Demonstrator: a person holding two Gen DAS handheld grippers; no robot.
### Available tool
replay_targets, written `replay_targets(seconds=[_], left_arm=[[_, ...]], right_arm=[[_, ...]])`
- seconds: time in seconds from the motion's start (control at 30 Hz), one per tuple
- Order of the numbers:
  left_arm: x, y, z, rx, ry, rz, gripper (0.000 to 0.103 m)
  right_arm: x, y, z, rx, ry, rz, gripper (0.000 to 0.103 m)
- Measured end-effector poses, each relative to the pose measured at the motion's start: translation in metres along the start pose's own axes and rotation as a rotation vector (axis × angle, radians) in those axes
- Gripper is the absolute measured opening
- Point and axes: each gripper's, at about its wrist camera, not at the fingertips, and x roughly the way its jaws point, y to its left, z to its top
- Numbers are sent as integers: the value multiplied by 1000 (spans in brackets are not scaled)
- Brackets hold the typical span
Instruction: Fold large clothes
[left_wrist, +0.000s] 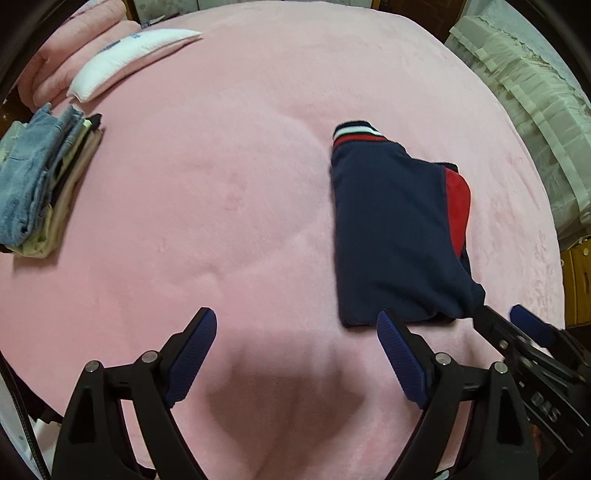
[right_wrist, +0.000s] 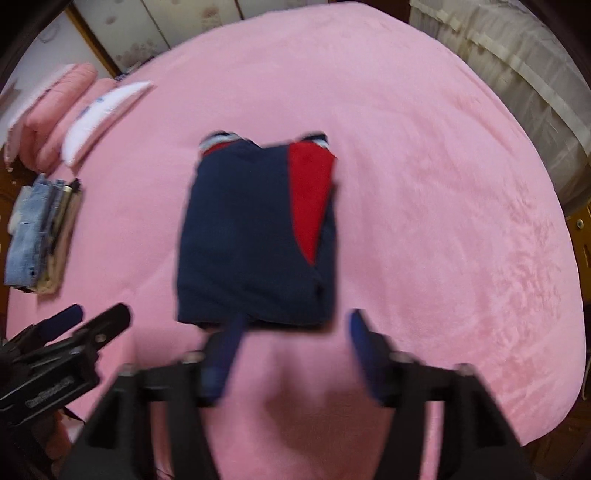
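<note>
A folded navy garment with a red panel and striped cuffs (left_wrist: 391, 229) lies on the pink bed cover (left_wrist: 221, 184); it also shows in the right wrist view (right_wrist: 251, 236). My left gripper (left_wrist: 295, 332) is open and empty, just left of the garment's near edge. My right gripper (right_wrist: 295, 332) is open, its fingertips at the garment's near edge; the view is blurred. It shows in the left wrist view (left_wrist: 506, 317) at the garment's near right corner. The left gripper shows at lower left of the right wrist view (right_wrist: 99, 314).
A stack of folded clothes topped with jeans (left_wrist: 40, 177) sits at the bed's left side. A white pillow (left_wrist: 125, 59) and pink folded bedding (left_wrist: 70, 48) lie at the far left. Pale curtains (left_wrist: 535, 96) hang at right.
</note>
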Motion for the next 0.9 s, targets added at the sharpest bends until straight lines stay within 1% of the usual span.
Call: replay_targets(seconds=[0.1, 0.3, 0.47, 0.63, 0.9], left_arm=[[-3, -1, 0, 11, -9, 8, 87], [-4, -2, 0, 15, -10, -4, 87], [-4, -6, 1, 33, -14, 6, 87], [-2, -9, 1, 31, -9, -6, 87], [5, -15, 0, 35, 0, -5, 87]], right_arm=[[-7, 17, 6, -26, -6, -2, 66], [-18, 32, 10, -63, -21, -3, 67], [-12, 32, 11, -60, -8, -11, 67], [-9, 27, 9, -48, 9, -12, 67], [-4, 22, 8, -42, 22, -9, 68]])
